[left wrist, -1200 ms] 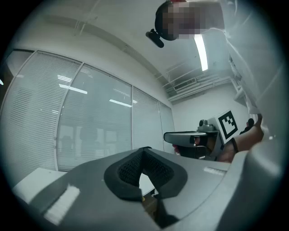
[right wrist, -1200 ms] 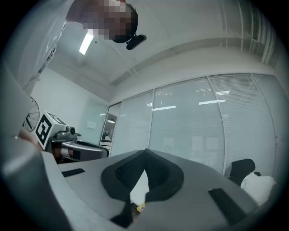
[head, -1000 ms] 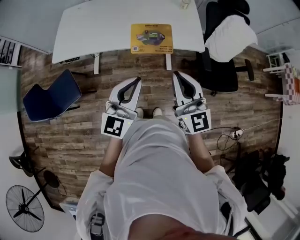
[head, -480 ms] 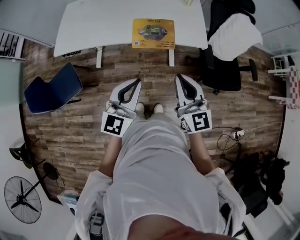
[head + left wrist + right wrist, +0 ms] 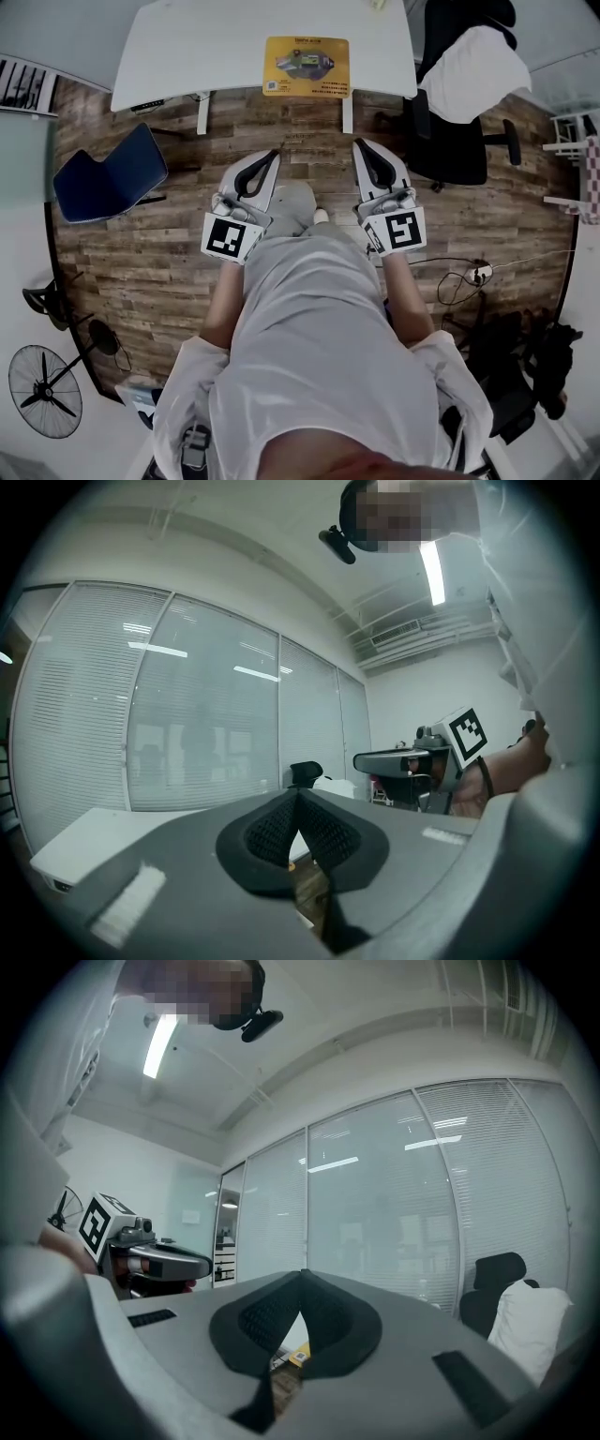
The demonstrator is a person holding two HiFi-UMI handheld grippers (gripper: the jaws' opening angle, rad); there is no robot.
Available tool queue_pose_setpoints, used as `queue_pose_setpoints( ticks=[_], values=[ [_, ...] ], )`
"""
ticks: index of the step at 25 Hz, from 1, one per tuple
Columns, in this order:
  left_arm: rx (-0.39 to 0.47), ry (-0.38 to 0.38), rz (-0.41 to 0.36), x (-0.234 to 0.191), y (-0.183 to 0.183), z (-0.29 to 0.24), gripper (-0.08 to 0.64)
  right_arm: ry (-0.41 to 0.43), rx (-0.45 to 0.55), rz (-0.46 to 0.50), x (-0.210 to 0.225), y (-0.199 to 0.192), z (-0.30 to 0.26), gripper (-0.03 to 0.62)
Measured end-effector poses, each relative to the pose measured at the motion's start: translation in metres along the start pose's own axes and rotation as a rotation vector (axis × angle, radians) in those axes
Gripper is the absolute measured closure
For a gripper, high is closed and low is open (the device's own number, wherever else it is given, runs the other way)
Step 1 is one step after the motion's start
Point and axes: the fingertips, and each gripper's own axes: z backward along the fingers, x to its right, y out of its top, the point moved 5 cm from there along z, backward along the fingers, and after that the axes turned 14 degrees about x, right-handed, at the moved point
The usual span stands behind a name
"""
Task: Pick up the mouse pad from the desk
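Jaws pressed together and pinching nothing, the left gripper (image 5: pixel 276 153) and right gripper (image 5: pixel 357 142) point toward 12 o'clock in the head view, side by side over the wood floor (image 5: pixel 141 272) and short of the white desk (image 5: pixel 206 47). At 12 o'clock the mouse pad (image 5: pixel 307 67) lies flat by the desk's near edge, apart from both grippers: a yellow-orange rectangle with a dark picture at its centre, lines of print and a small code square at its 7 o'clock corner. Its print is too small to read. From the right gripper view only a yellow sliver of it shows below the closed tips, the rest hidden behind the jaws; the left gripper view shows the desk's edge but no clear sight of the pad. The desk's far side is cut off by the frame. An office chair (image 5: pixel 450 141) at 2 o'clock is partly covered by a white cloth (image 5: pixel 473 75), and the person's white garment (image 5: pixel 319 356) hides the floor at 6 o'clock.
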Motion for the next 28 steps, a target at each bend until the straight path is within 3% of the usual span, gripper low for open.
queue_pose_setpoints(
  ticks=[6,20,28],
  values=[
    [0.016,0.01,0.0,-0.023,-0.012,-0.03,0.565,-0.022,-0.023,-0.004,0.022,-0.013,-0.017,0.592],
    [0.023,-0.028,0.056,-0.169,-0.056,-0.125,0.565,-0.112,-0.139,-0.001,0.085,-0.07,-0.143,0.592],
    [0.044,-0.062,0.13,-0.225,-0.069,-0.165,0.565,-0.216,-0.246,-0.062,0.114,-0.114,-0.188,0.592]
  ],
)
